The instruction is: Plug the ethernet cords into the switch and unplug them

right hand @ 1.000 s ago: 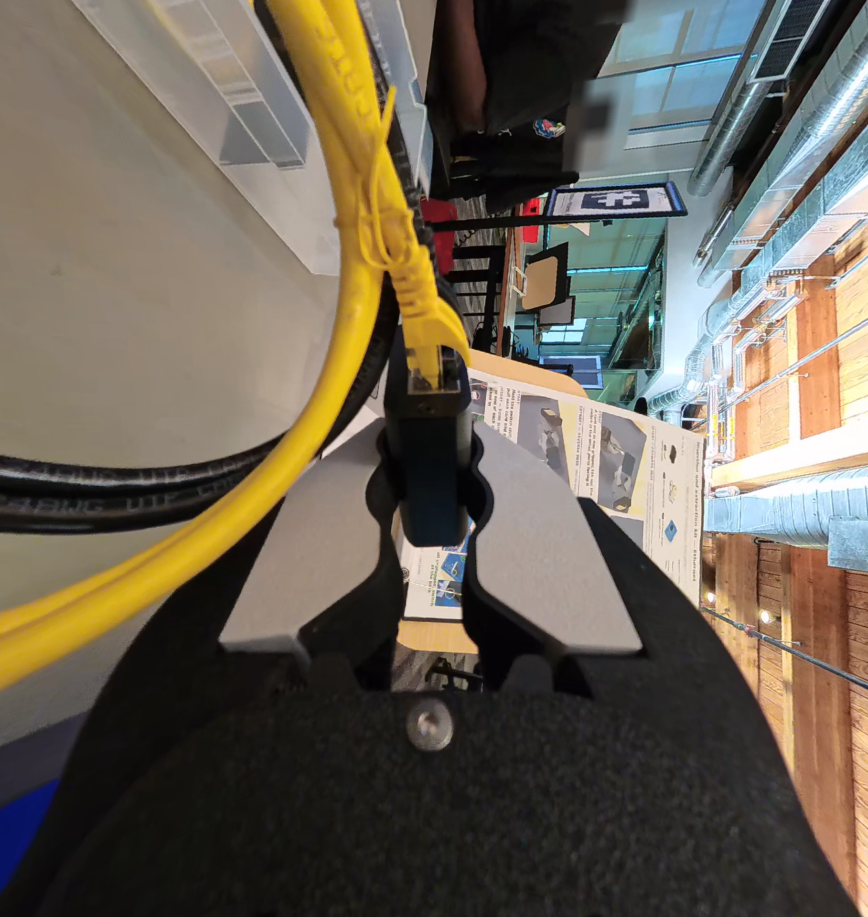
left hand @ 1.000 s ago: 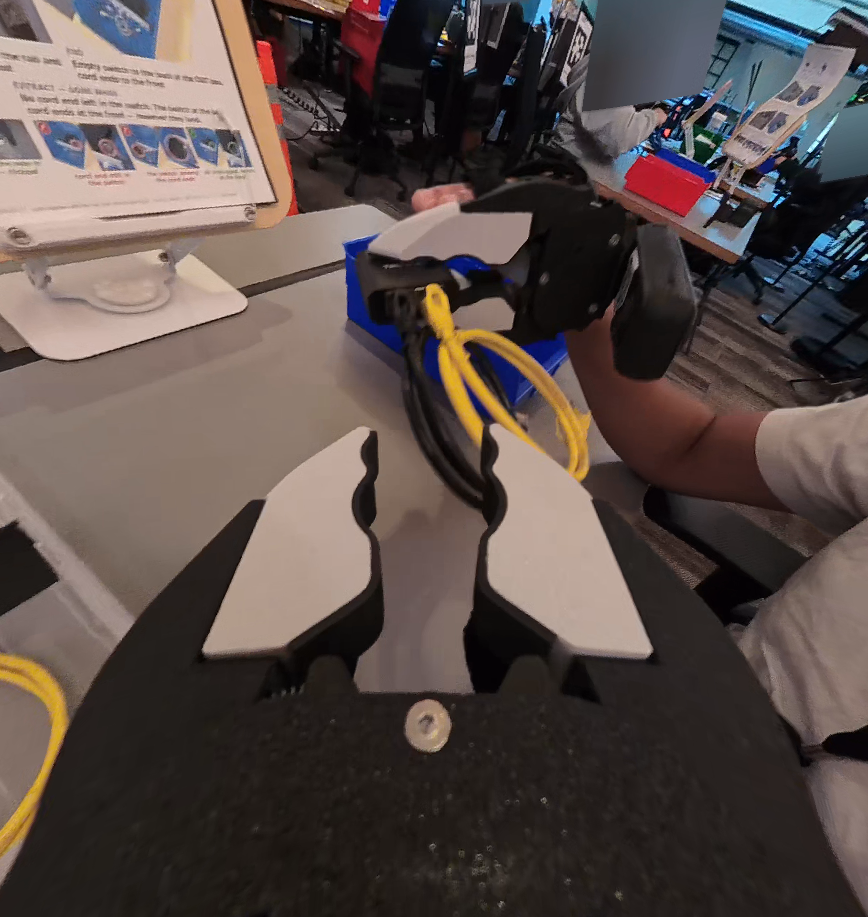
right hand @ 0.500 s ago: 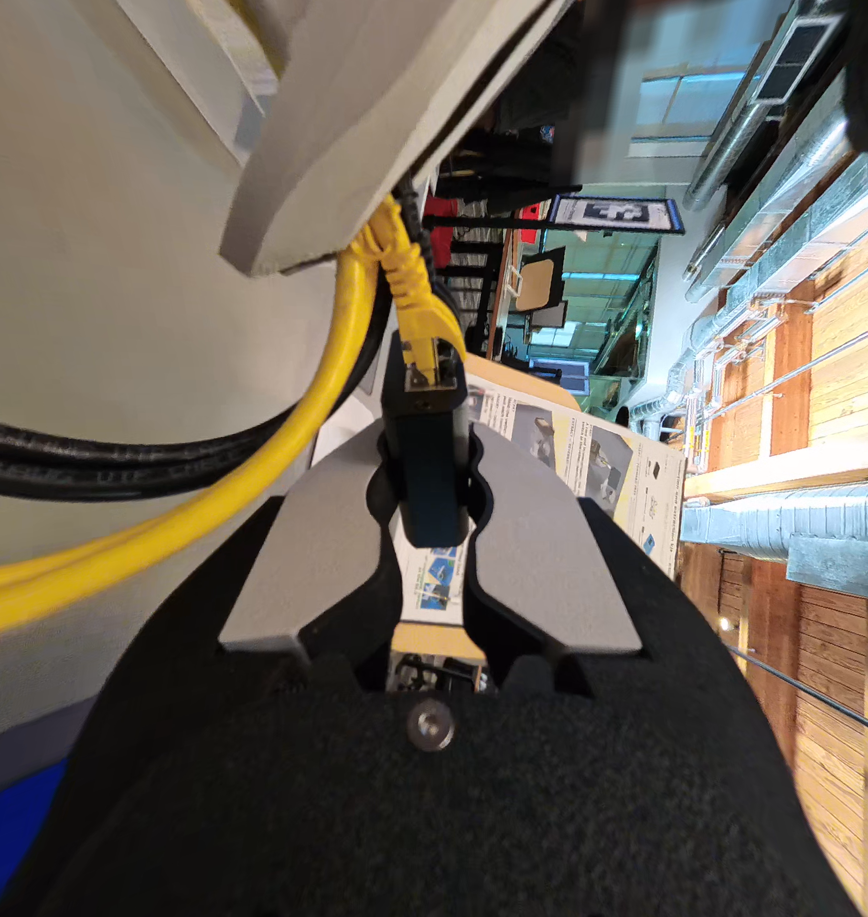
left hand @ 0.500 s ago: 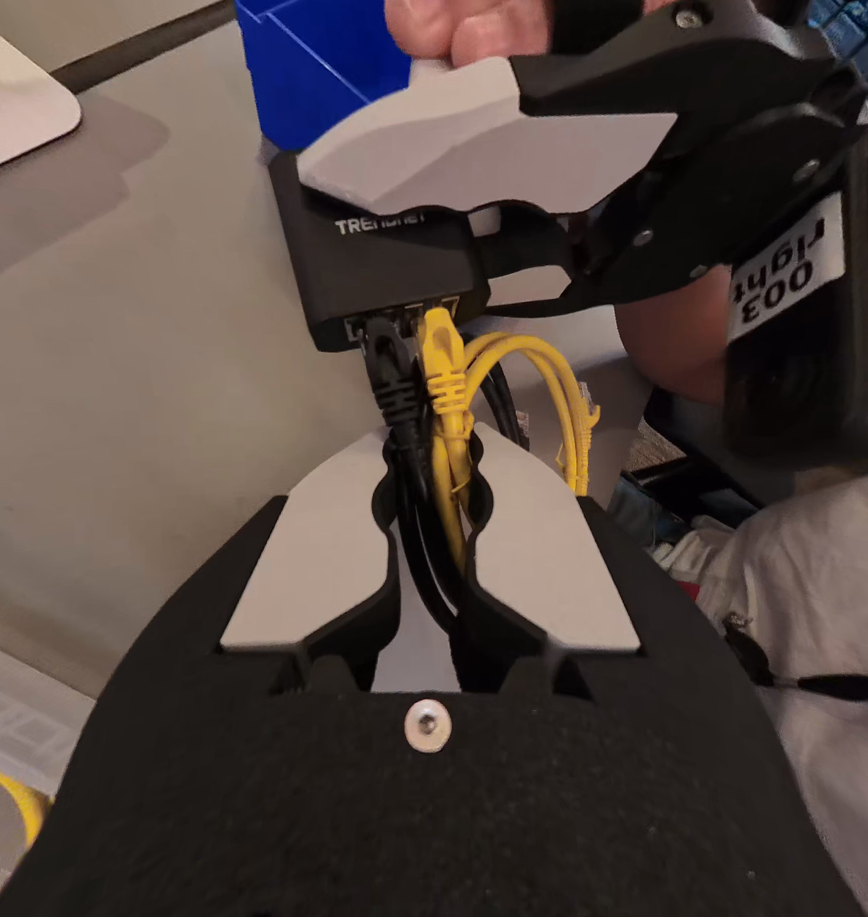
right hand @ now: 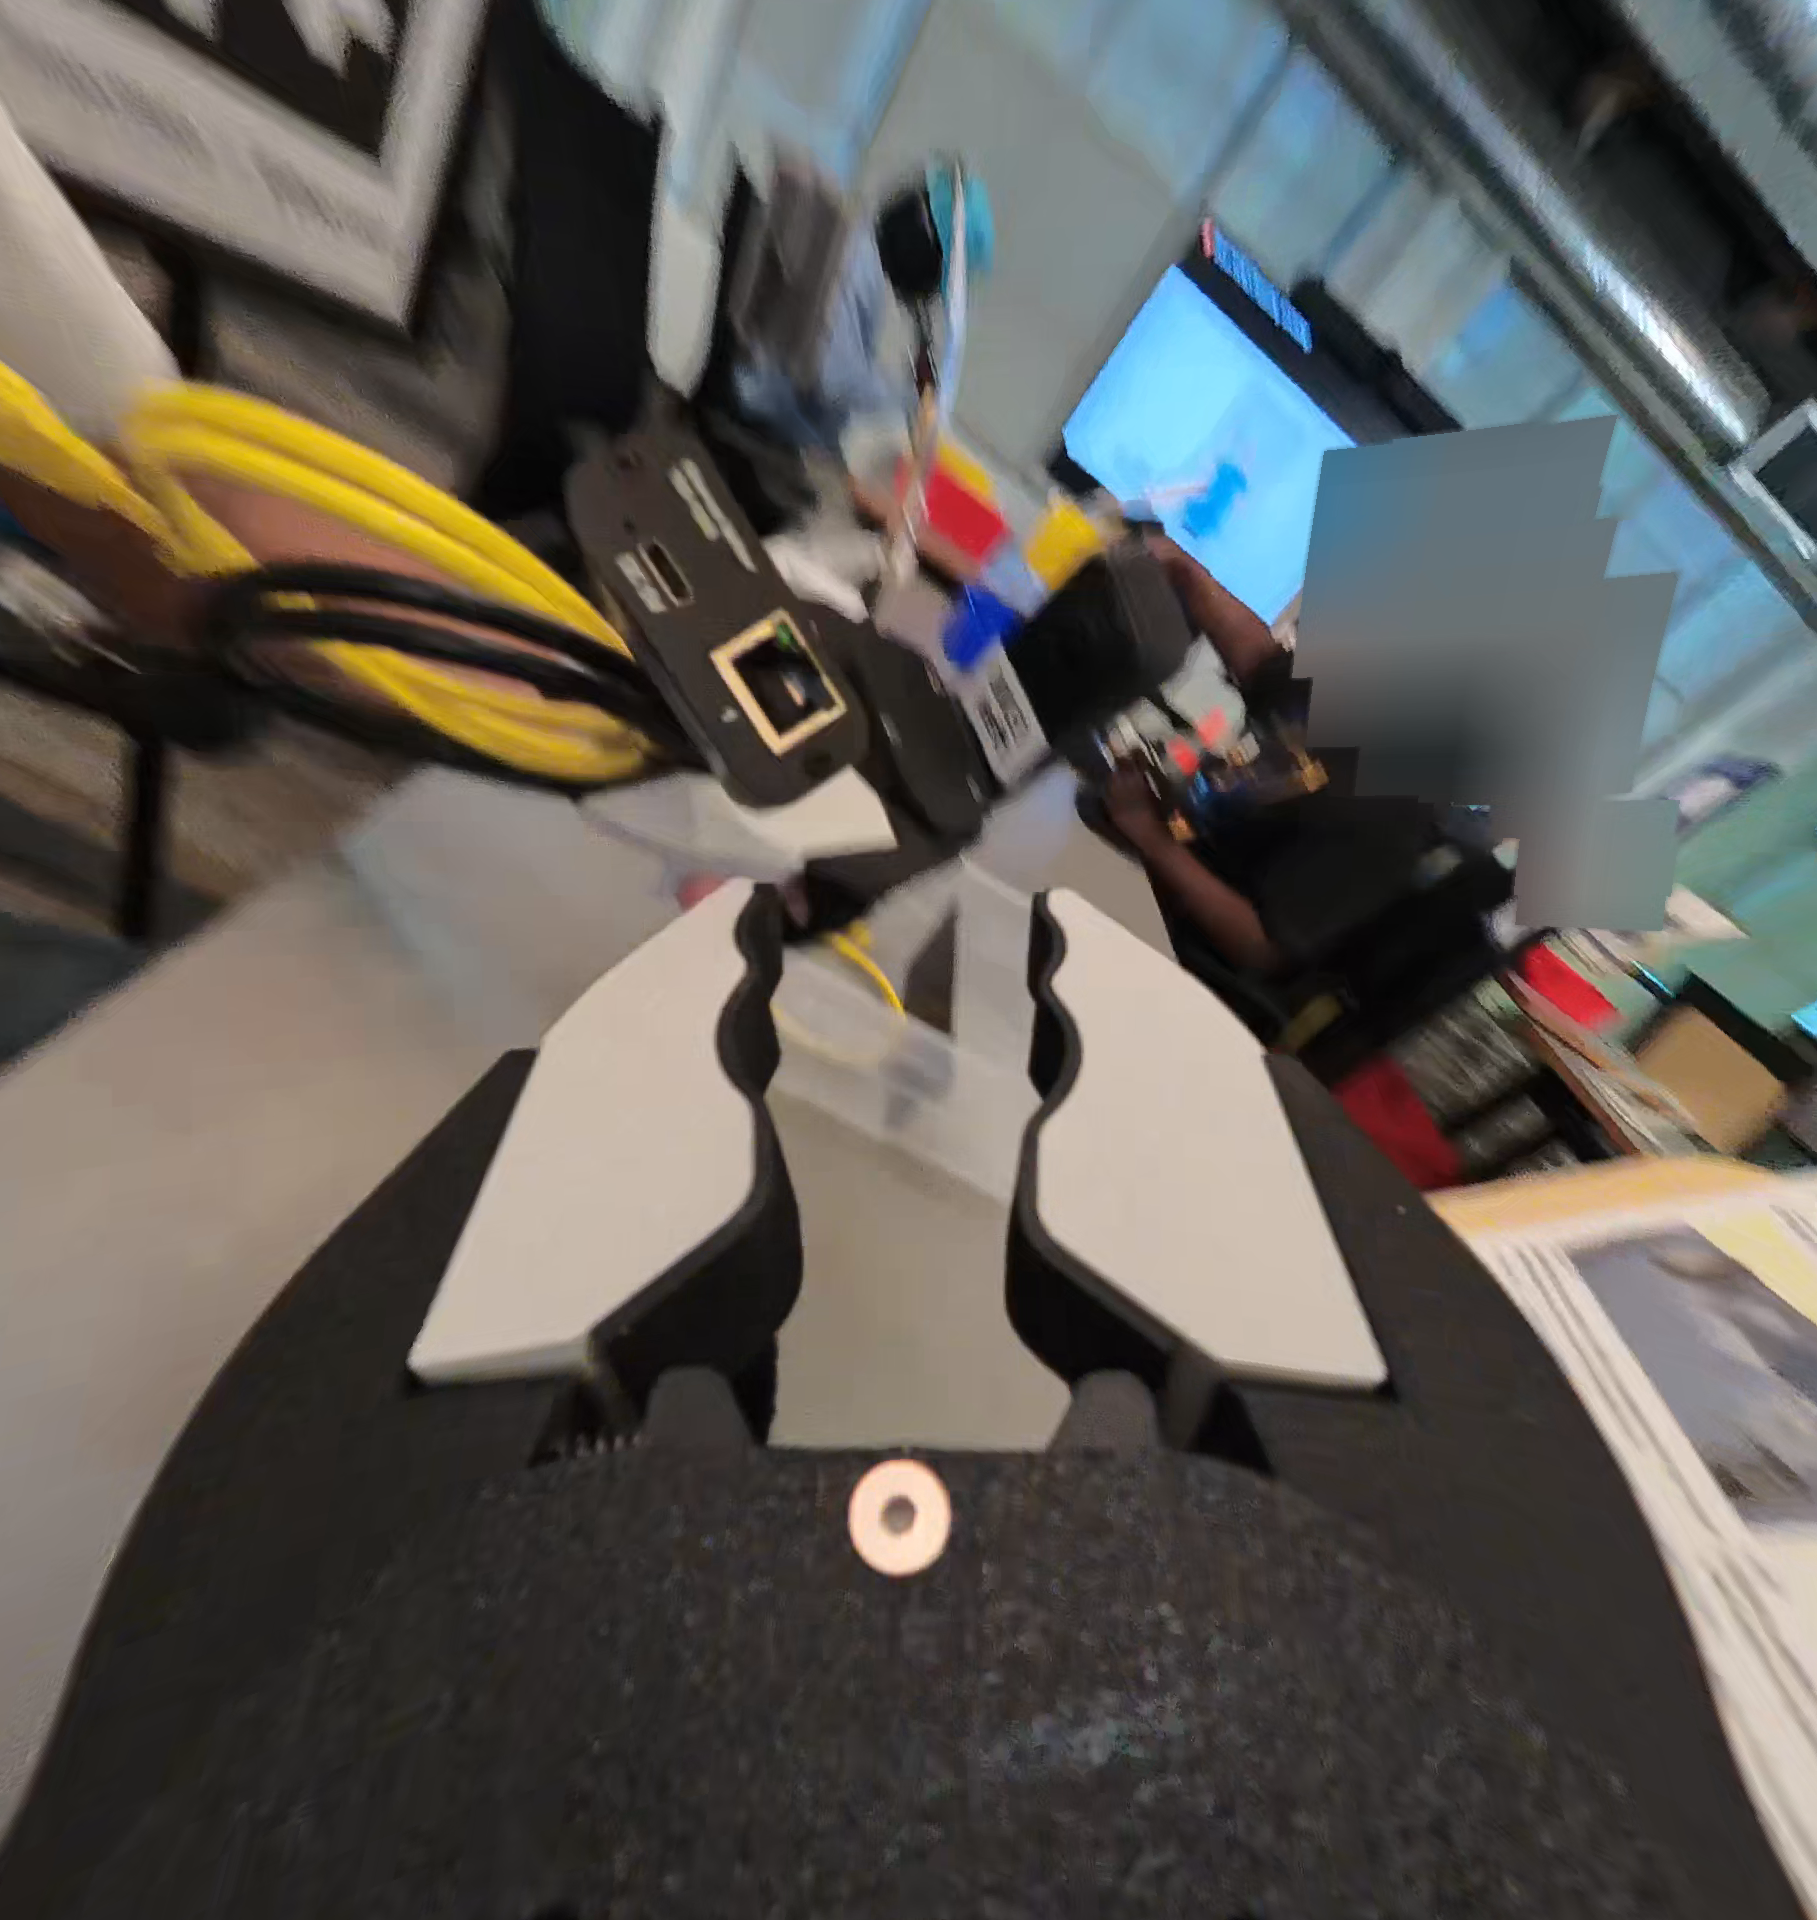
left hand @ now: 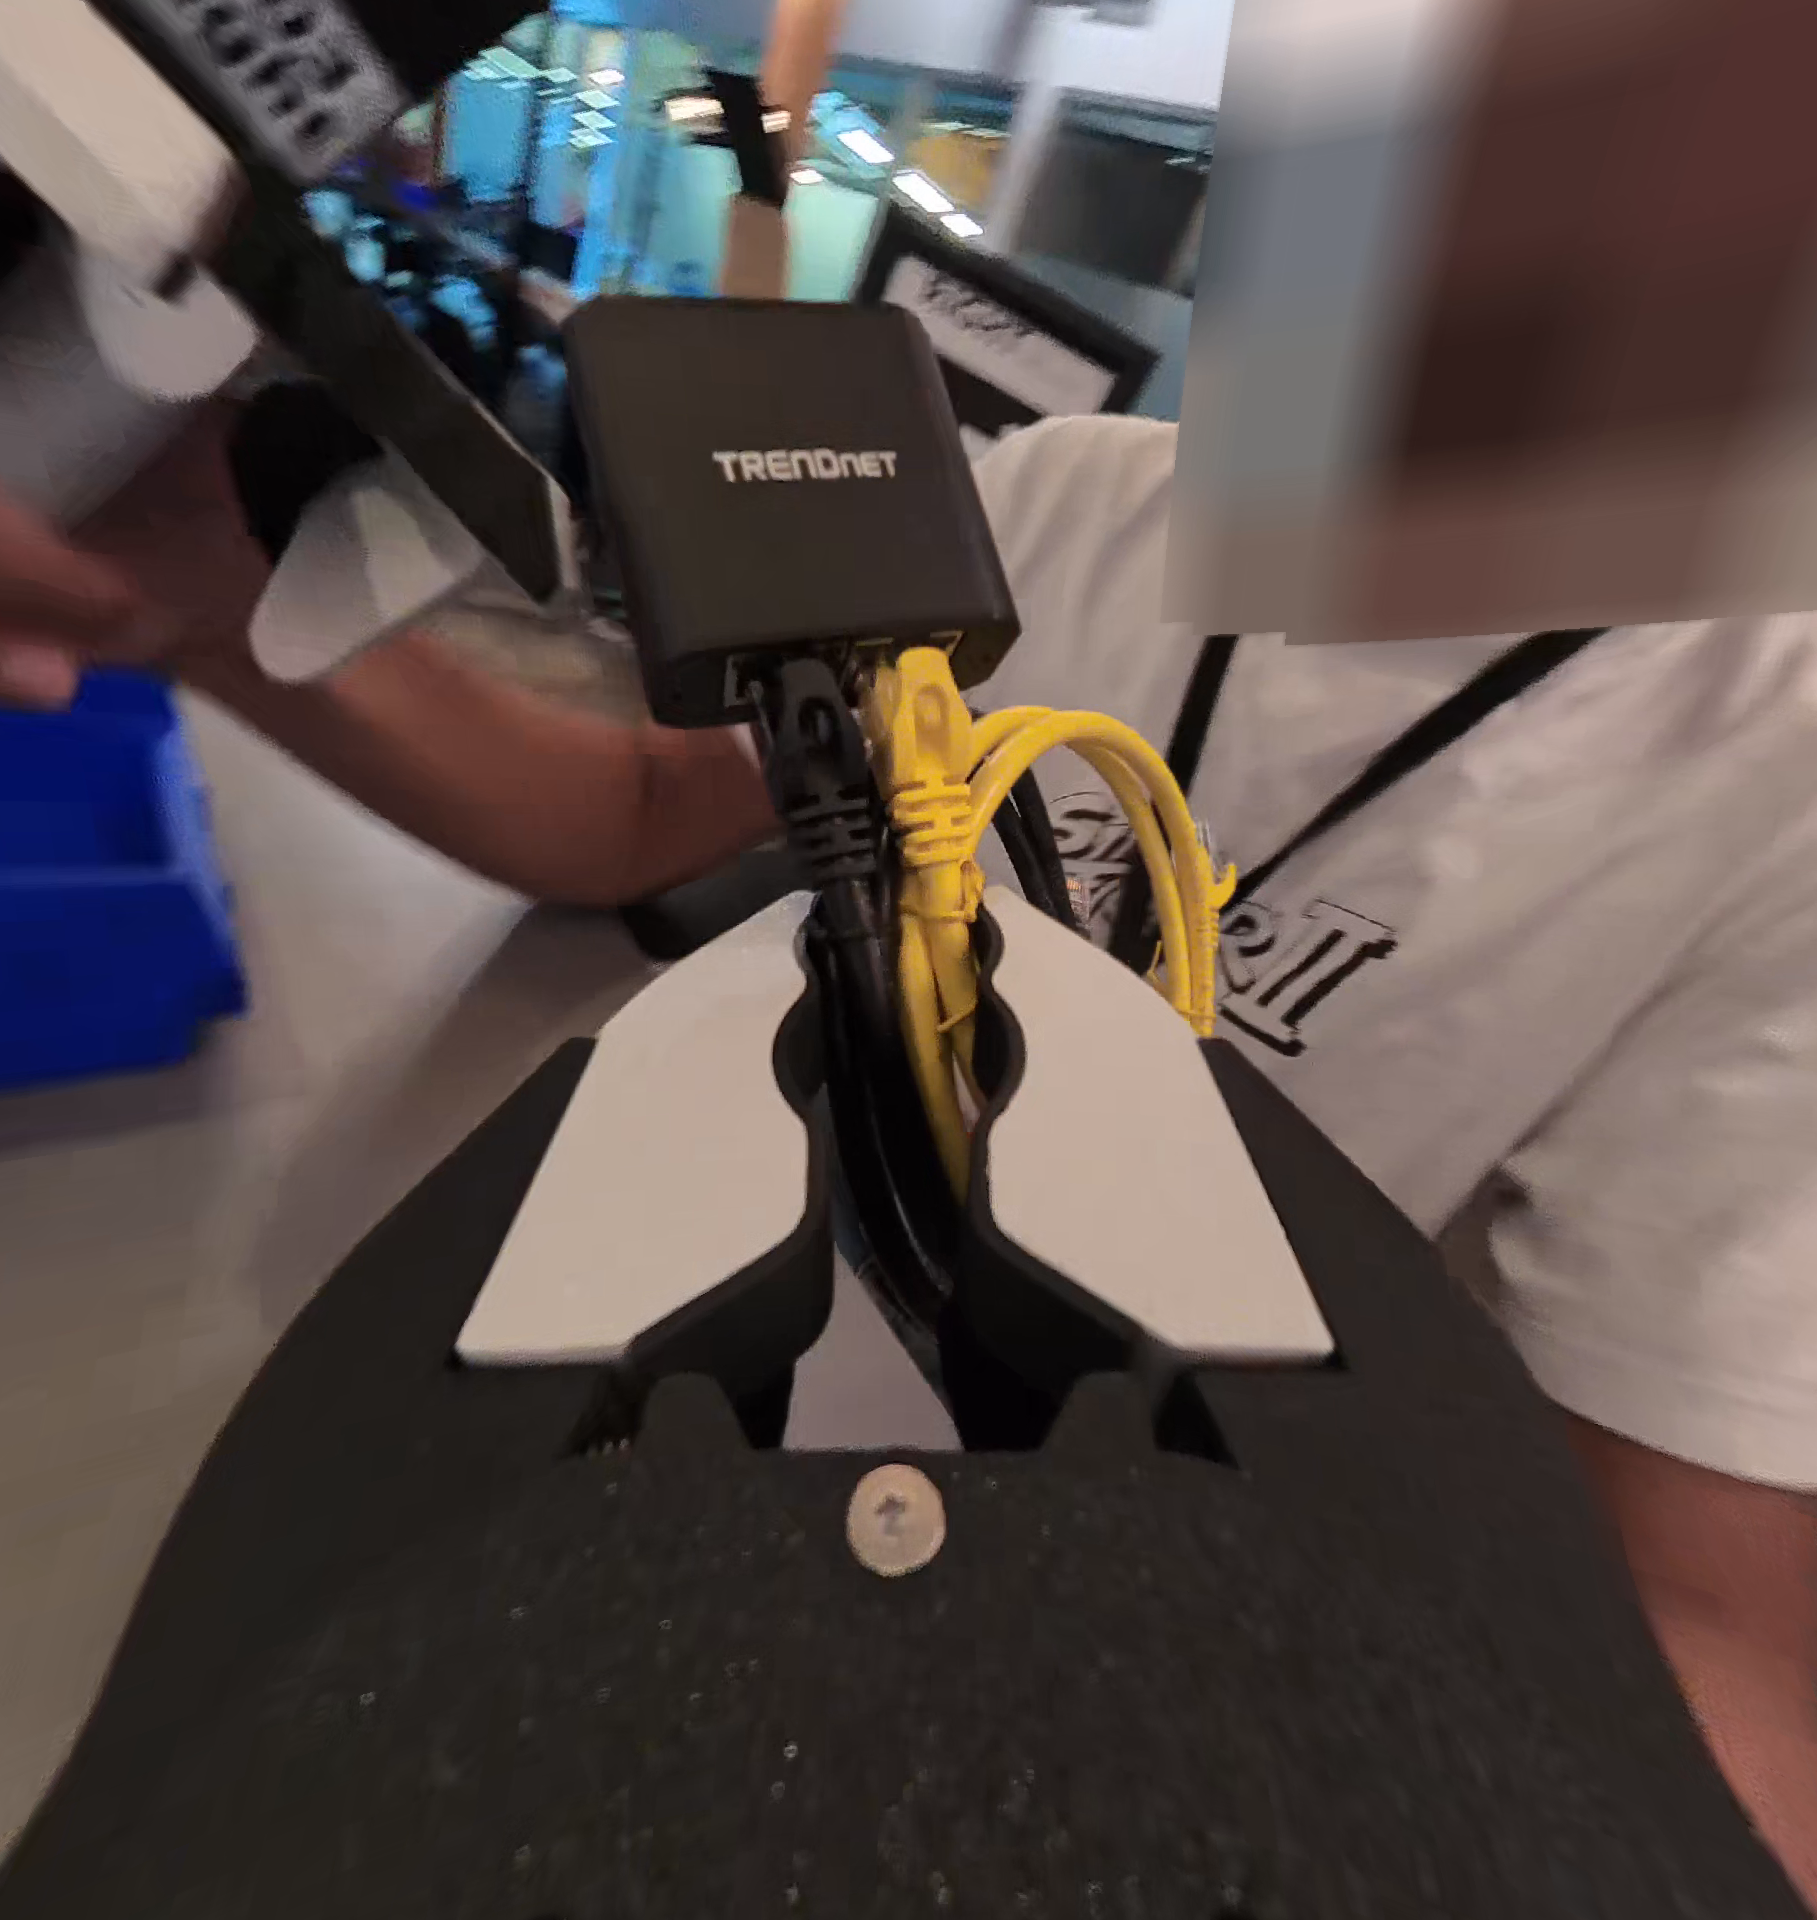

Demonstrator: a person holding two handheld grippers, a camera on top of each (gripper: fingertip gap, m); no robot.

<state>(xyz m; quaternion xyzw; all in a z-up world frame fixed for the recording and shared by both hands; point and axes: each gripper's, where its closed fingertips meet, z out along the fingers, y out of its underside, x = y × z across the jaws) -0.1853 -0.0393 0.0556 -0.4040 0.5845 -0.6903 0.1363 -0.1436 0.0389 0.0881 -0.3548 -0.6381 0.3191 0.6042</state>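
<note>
In the left wrist view my left gripper (left hand: 899,925) is shut on a bundle of a black cord (left hand: 821,790) and a yellow cord (left hand: 925,769), just below their plugs. Both plugs sit in the ports of the black switch (left hand: 779,499), which stands above my fingers, carried only by the cords. A loose yellow loop (left hand: 1143,790) hangs to the right. My right gripper (left hand: 364,582) is blurred at the upper left, clear of the switch. In the right wrist view my right gripper (right hand: 899,914) is open and empty, with the switch (right hand: 738,644) and its cords (right hand: 364,499) ahead of it.
A blue bin (left hand: 52,883) stands on the grey table (left hand: 260,1143) at the left. The person's arm (left hand: 530,790) and white shirt (left hand: 1506,987) are close behind the switch. A clear bin with a yellow cord (right hand: 883,1039) and an instruction sheet (right hand: 1714,1351) lie ahead of the right gripper.
My left gripper closed on the cords below the plugs. My right gripper then opened, let go of the switch and drew back. The left gripper swung the switch up towards the person.
</note>
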